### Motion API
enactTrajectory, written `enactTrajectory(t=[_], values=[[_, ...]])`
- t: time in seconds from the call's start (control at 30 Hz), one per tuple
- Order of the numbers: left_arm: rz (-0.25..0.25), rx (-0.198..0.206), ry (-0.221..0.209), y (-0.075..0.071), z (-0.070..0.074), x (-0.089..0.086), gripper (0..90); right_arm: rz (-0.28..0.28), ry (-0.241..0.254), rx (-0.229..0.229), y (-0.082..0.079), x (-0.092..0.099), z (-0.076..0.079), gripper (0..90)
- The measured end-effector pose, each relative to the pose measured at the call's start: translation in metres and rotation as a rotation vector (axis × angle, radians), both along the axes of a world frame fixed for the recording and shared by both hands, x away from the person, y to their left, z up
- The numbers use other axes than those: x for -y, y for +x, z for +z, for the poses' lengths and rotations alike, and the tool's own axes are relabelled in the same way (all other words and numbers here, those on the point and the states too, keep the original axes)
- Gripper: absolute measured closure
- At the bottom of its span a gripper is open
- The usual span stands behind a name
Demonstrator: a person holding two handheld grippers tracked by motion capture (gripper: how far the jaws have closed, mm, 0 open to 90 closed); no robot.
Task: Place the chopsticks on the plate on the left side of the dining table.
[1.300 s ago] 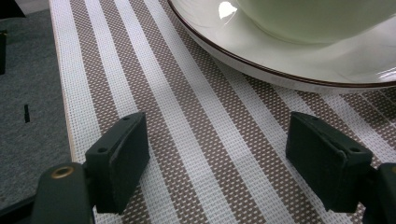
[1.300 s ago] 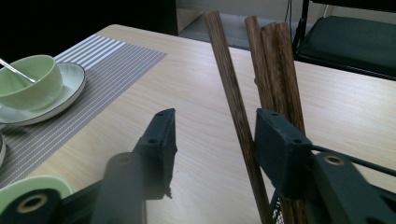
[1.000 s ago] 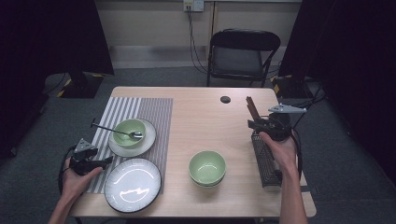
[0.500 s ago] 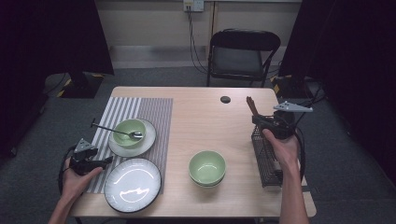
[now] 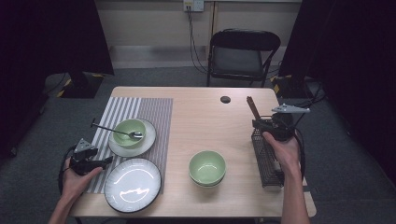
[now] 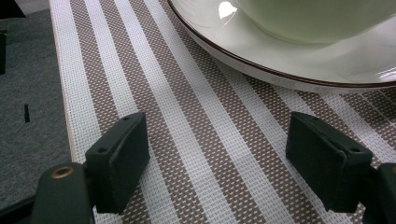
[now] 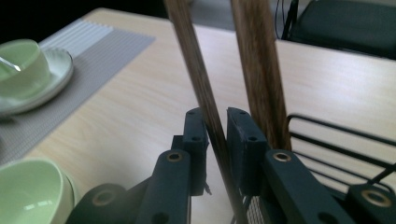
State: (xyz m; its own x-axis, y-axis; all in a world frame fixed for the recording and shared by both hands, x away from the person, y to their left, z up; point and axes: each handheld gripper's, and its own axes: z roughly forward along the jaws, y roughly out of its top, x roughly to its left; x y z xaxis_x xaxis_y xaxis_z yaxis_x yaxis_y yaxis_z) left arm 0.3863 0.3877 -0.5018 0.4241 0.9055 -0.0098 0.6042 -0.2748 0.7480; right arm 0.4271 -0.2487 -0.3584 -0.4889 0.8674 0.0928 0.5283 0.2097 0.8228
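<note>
High view first: we see a wire rack [image 5: 267,161] at the table's right edge with brown chopsticks [image 5: 252,108] rising from its far end. Our right gripper [image 5: 265,125] sits there; in the right gripper view its jaws have just been closing and now pinch one chopstick [image 7: 201,93], while a second stick [image 7: 259,70] stands just beside, outside the grip. Our left gripper [image 6: 219,163] stands wide open over the striped mat [image 5: 140,112], holding nothing, near a saucer [image 5: 148,140]. On that saucer sits a green bowl [image 5: 122,127] with a spoon [image 5: 116,131] in it. An empty plate [image 5: 132,184] lies nearer us, and stacked green bowls [image 5: 207,167] stand mid-table. A chair [image 5: 243,51] waits beyond the table.
</note>
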Motion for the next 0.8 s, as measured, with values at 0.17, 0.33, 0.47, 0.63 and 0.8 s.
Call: enactTrajectory(t=[0.17,0.33,0.47,0.63,0.8], values=[[0.000,0.000,0.000,0.000,0.000,0.000,21.0,-0.007,-0.028,0.027,-0.001,-0.002,0.000,80.4],[0.000,0.000,0.000,0.000,0.000,0.000,21.0,-0.023,-0.020,0.080,-0.006,0.001,0.006,83.5],[0.000,0.000,0.000,0.000,0.000,0.000,21.0,-0.038,0.010,0.110,-0.008,0.009,0.008,85.1],[0.000,0.000,0.001,0.000,0.000,0.000,21.0,-0.029,0.044,0.139,-0.011,0.013,0.010,85.3],[-0.001,0.000,0.001,0.000,0.000,0.000,21.0,-0.035,0.069,0.171,-0.011,0.015,0.012,85.3]])
